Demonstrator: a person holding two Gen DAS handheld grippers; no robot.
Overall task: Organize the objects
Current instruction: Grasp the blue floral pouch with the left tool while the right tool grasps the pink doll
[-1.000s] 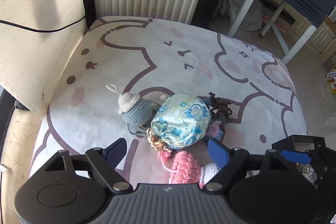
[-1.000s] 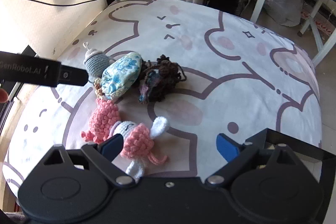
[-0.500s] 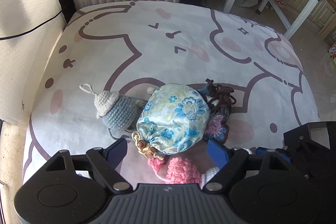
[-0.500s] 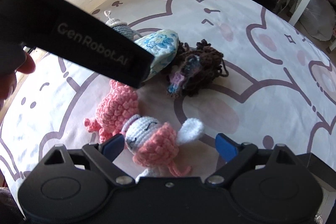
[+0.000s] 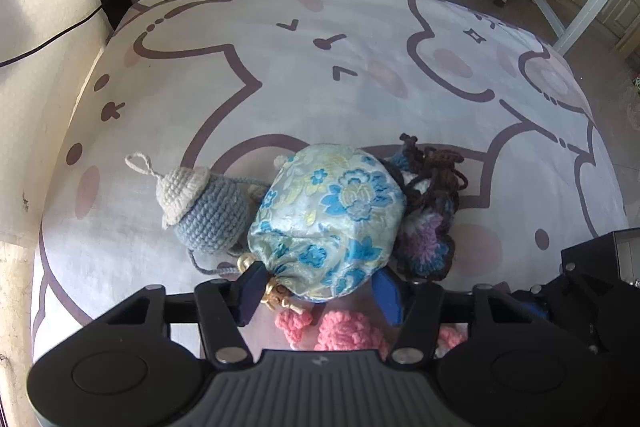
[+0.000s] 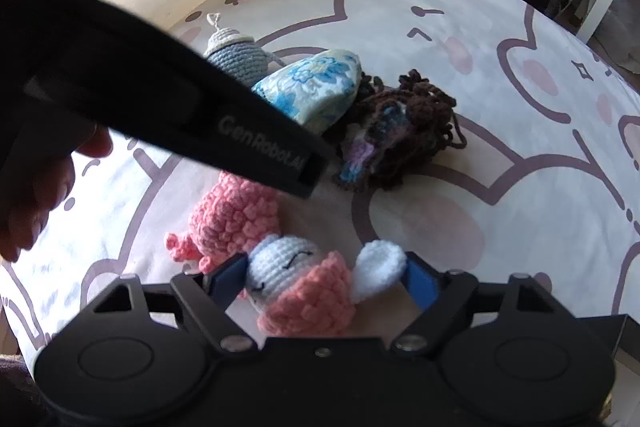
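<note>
Closing left tool [image 5: 316, 291] round blue floral satin pouch's [image 5: 326, 217] neck; right tool [image 6: 326, 277] half-shut, straddling pink-white crochet bunny [image 6: 298, 281], both for lifting.

Both grippers sit lower and nearer the toys than a second ago, the left gripper [image 5: 316, 289] closing around the floral pouch [image 5: 326, 217] and the right gripper [image 6: 326, 277] narrowing about the crocheted bunny [image 6: 298, 281].

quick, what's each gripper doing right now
left gripper: just been closing around the floral pouch, grip unclear
right gripper: closing around the bunny, grip unclear
</note>
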